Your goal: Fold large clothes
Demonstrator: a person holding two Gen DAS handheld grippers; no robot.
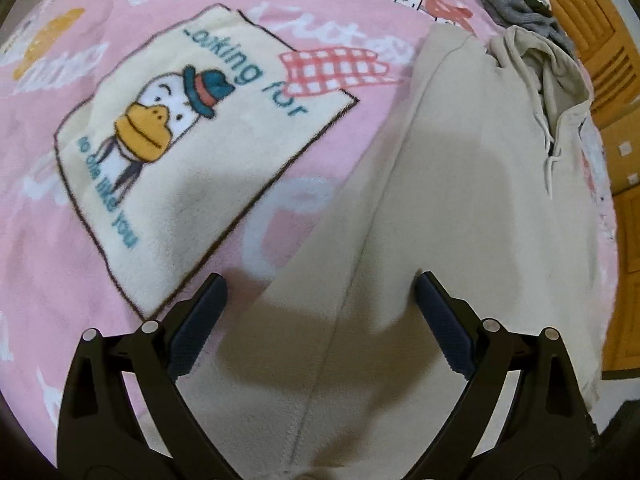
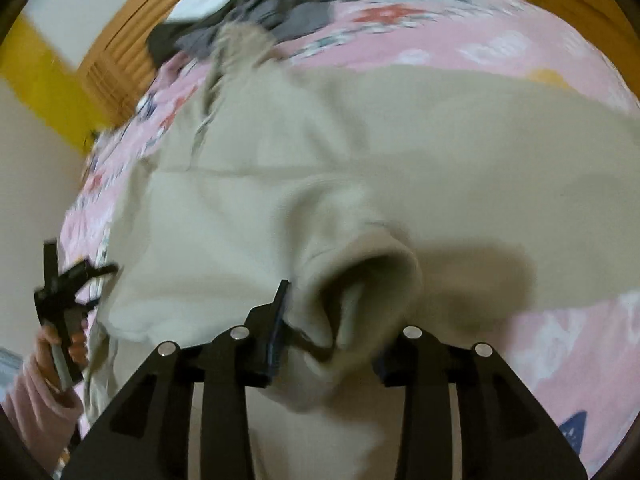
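Observation:
A beige hoodie (image 1: pixel 460 200) lies spread on a pink blanket (image 1: pixel 60 264), its hood and drawstrings (image 1: pixel 552 80) at the far right. My left gripper (image 1: pixel 320 280) hovers open above the hoodie's body, nothing between its fingers. In the right wrist view the hoodie (image 2: pixel 400 140) fills the middle. A sleeve cuff (image 2: pixel 360 272) sits rounded and unsquashed between the jaws of my right gripper (image 2: pixel 344 308), which looks open; the right finger is hidden behind the cuff. A hand (image 2: pixel 52 344) in a pink sleeve holds the left gripper (image 2: pixel 72 280) at the hoodie's left edge.
A cream cartoon panel (image 1: pixel 180 168) is printed on the blanket. Grey and white clothes (image 2: pixel 260 12) lie heaped past the hood, next to slatted wooden furniture (image 1: pixel 600 48). A pale wall (image 2: pixel 32 184) borders the bed.

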